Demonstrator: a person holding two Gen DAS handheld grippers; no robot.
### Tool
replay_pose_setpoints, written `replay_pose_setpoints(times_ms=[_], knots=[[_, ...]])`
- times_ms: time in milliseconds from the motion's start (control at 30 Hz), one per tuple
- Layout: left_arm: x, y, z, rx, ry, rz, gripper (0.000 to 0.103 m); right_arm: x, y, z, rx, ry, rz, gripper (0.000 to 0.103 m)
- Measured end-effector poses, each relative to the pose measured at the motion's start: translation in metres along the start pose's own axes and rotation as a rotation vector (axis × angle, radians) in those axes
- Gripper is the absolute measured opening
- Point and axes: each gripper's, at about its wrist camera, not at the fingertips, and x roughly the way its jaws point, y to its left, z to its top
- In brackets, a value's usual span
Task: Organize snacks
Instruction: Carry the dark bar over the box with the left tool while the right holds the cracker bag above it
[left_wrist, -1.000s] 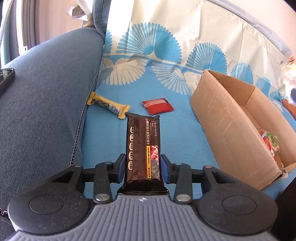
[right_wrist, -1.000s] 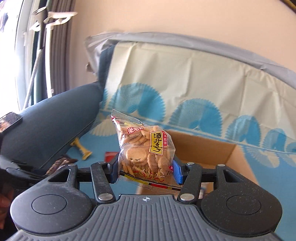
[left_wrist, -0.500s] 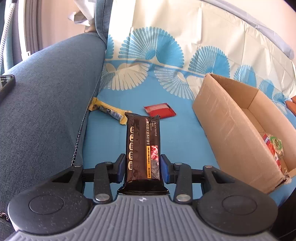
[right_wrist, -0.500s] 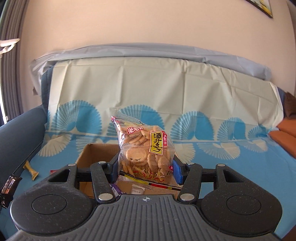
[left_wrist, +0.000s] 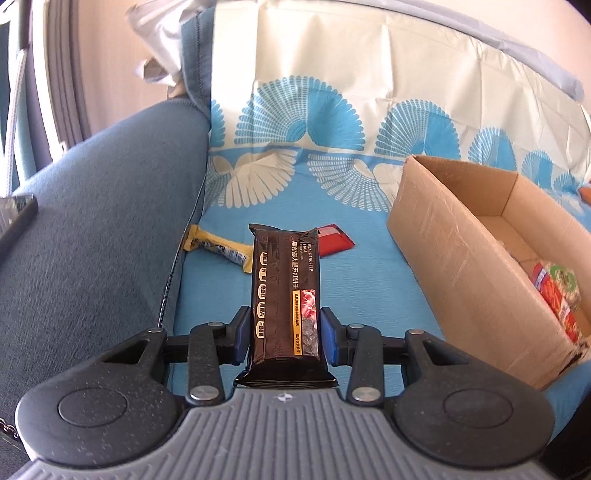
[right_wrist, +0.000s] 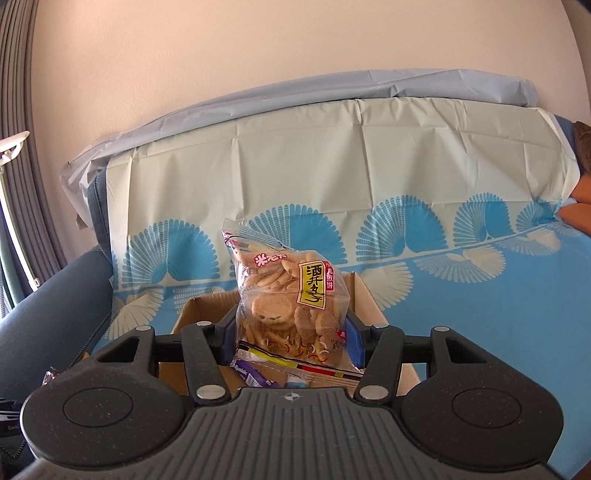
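Right wrist view: the right hand-held gripper (right_wrist: 290, 341) was clamped on a biscuit bag (right_wrist: 290, 295) above the cardboard box (right_wrist: 364, 295) — seemingly poised to drop it in. The left hand-held gripper (left_wrist: 284, 339) gripped a dark cracker pack (left_wrist: 285, 291) left of the box, over the sofa (left_wrist: 92, 229) — likely waiting.
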Motion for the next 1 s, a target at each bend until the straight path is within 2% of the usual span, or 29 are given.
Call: replay_pose_setpoints(times_ms=[333, 600, 733, 1000], knots=[[-0.01, -0.036, -0.009, 0.096, 0.01, 0.016, 0.043, -0.002, -0.005, -0.001, -0.021, -0.027, 0.035, 0.057], [-0.017, -0.054, -0.009, 0.039, 0.039, -0.003, 0.043, -0.006, -0.004, -0.001, -0.059, -0.05, 0.062, 0.057], [-0.021, -0.068, 0.002, 0.044, 0.032, -0.027, 0.043, -0.009, -0.007, -0.002, -0.06, -0.059, 0.073, 0.057], [-0.033, -0.109, 0.037, 0.079, -0.043, -0.097, 0.043, -0.013, -0.009, -0.005, -0.064, -0.075, 0.084, 0.057]])
